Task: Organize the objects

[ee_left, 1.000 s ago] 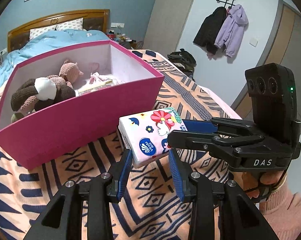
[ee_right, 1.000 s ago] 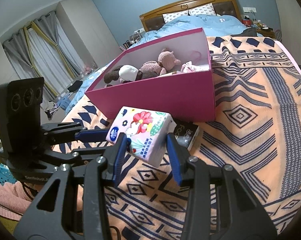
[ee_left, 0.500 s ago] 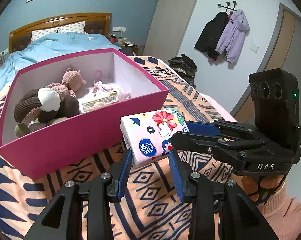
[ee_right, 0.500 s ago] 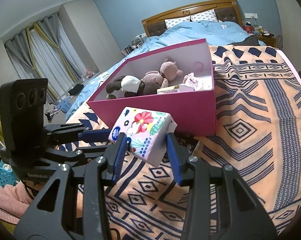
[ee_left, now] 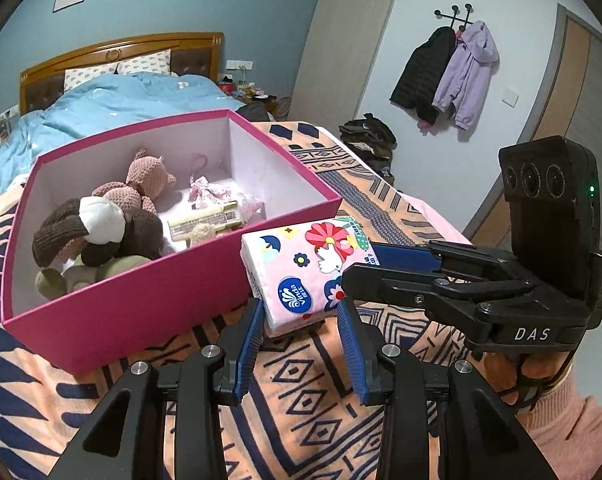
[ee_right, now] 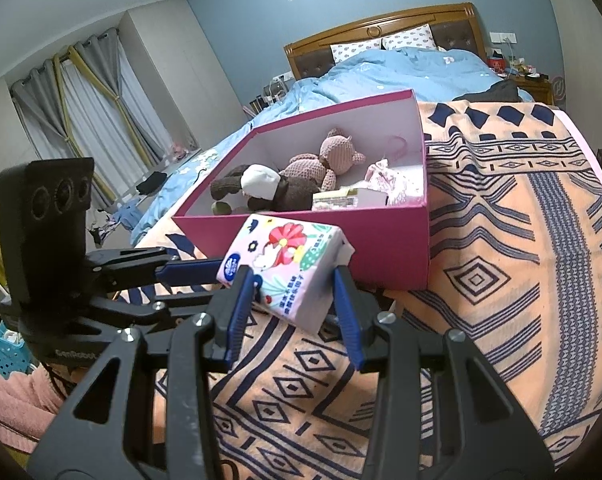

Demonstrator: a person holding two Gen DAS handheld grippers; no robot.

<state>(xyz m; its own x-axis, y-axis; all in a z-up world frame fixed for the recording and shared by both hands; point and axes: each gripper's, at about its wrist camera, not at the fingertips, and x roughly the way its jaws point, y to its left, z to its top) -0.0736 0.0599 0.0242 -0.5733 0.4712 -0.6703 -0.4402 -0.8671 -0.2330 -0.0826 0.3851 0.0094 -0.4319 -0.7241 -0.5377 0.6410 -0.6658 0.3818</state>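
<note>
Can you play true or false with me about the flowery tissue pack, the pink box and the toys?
1. The tissue pack lies inside the pink box. False: it is held up in front of the box, outside it.
2. A pink teddy lies in the box. True.
3. The box has its lid on. False: it is open on top.
4. Both the left gripper and the right gripper have their jaws on the tissue pack. True.
</note>
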